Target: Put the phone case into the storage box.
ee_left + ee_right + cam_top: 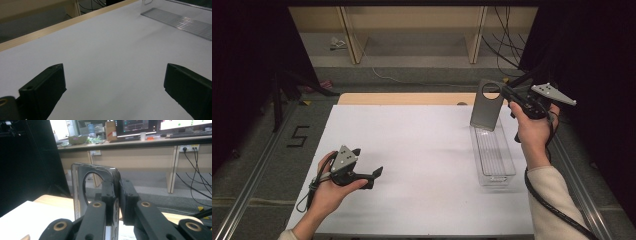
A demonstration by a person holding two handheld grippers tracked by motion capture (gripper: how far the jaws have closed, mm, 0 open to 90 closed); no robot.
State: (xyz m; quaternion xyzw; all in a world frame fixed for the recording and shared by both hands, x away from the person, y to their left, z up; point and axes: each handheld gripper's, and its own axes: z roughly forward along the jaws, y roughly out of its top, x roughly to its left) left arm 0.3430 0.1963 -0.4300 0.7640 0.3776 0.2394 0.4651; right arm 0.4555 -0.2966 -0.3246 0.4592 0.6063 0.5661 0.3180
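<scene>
A clear plastic bin [495,152] with a ribbed bottom lies lengthwise on the right side of the white table [412,150]. At its far end stands a smoky clear panel [486,112] with a round hole near its top. My right gripper [504,93] is shut on the panel's upper right edge. In the right gripper view the jaws of that gripper [117,188] pinch the panel [78,190] beside the hole. Whether the panel is part of the bin, I cannot tell. My left gripper [368,162] rests open at the front left. Between the wide-apart jaws of the left gripper [113,82] lies bare table, with the bin [180,21] far off.
The table's wooden far edge [402,98] runs behind the white surface. Beyond it are shelf legs and cables on the floor. Black curtains hang at both sides. A metal rail [257,165] runs along the left, and a cable [552,205] trails from the right gripper.
</scene>
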